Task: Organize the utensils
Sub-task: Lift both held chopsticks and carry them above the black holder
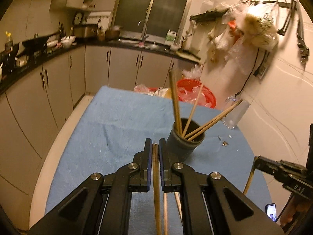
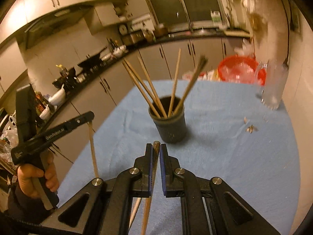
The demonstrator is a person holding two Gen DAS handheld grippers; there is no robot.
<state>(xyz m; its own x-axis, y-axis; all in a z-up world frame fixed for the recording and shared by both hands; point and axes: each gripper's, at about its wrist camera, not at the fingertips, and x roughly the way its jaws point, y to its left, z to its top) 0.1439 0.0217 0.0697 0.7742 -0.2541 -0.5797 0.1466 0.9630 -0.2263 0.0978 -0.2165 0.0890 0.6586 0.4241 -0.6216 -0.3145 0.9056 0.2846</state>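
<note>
A dark round holder (image 1: pixel 185 139) (image 2: pixel 169 123) stands on the blue cloth (image 1: pixel 109 129) (image 2: pixel 225 146) with several wooden chopsticks (image 1: pixel 176 105) (image 2: pixel 148 90) leaning in it. My left gripper (image 1: pixel 155 144) is shut on a chopstick (image 1: pixel 156 186) that hangs down between its jaws, just in front of and left of the holder. It also shows in the right wrist view (image 2: pixel 90 120) with its chopstick (image 2: pixel 93 152). My right gripper (image 2: pixel 156 146) is shut on another chopstick (image 2: pixel 154 156), just before the holder. It shows at the right in the left wrist view (image 1: pixel 256 159).
A red basket (image 1: pixel 197 92) (image 2: pixel 240 68) with plastic bags sits at the table's far edge. A clear glass jug (image 1: pixel 234 113) (image 2: pixel 273 90) stands by the right wall. Small scraps (image 1: pixel 224 141) (image 2: pixel 251 128) lie on the cloth. Kitchen cabinets (image 1: pixel 58 82) line the left.
</note>
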